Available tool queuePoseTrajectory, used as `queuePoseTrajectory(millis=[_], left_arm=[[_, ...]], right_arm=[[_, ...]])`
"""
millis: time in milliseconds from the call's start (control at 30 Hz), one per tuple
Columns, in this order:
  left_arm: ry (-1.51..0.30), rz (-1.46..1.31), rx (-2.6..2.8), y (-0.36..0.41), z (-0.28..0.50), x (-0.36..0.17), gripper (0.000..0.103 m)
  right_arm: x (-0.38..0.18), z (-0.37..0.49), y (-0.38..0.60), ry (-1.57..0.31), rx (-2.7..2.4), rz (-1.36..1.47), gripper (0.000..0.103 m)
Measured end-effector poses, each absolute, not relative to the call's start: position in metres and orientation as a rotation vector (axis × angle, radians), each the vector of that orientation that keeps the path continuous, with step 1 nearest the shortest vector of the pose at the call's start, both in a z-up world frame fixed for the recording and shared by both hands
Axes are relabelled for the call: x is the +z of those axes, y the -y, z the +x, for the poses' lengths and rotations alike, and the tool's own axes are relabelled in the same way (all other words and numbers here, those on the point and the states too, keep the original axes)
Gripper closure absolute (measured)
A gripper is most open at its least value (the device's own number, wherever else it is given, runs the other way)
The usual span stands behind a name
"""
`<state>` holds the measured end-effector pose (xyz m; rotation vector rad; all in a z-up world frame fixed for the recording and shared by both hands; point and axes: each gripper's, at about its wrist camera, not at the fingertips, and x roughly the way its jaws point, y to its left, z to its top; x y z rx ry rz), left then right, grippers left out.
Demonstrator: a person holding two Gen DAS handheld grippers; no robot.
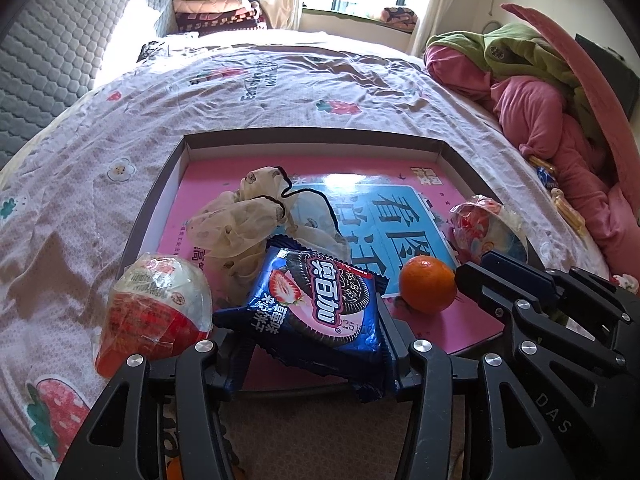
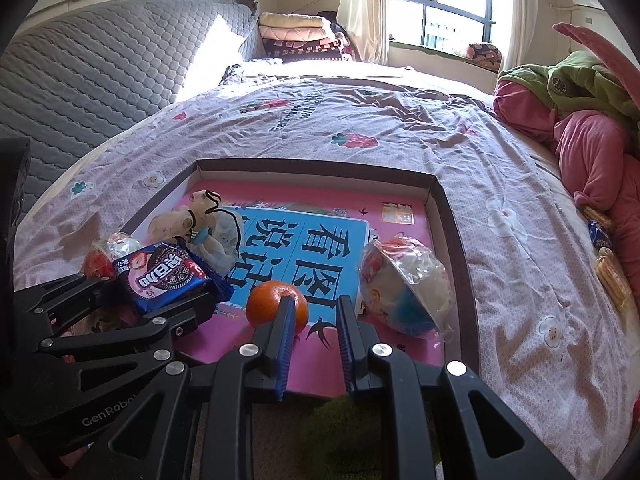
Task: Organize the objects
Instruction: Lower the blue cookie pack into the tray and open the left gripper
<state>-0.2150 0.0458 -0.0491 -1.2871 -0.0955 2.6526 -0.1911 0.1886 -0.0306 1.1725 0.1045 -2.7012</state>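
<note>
Left gripper (image 1: 308, 344) clamped on biscuit pack (image 1: 316, 304) over the tray's (image 1: 316, 136) near edge; right gripper (image 2: 314, 320) parted, empty, beside orange (image 2: 272, 300); best lower pack flat before letting go.

Both wrist cameras sit low and close, facing across the bed (image 1: 280, 80) toward the window (image 2: 440, 4); they share the tray (image 1: 312, 136), roughly side by side.

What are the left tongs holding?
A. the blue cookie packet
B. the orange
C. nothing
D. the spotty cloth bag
A. The left tongs are closed on the blue cookie packet, pinching its near end, while the orange sits free on the pink book in the tray.
</note>
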Motion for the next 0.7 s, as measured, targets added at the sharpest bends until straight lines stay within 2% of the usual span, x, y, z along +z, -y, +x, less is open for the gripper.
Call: queuePoseTrajectory(millis=[233, 700], left_arm=[[0.095, -1.309, 2.642, -0.0461, -0.2167, -0.0503, 0.04], [0.096, -1.298, 2.646, -0.0448, -0.2111, -0.0454, 0.039]], right_arm=[[-0.0287, -0.1912, -0.1894, -0.107, -2.705, 1.177, 0.082], [-0.0244, -0.1892, -0.1896, -0.109, -2.721, 1.171, 0.079]])
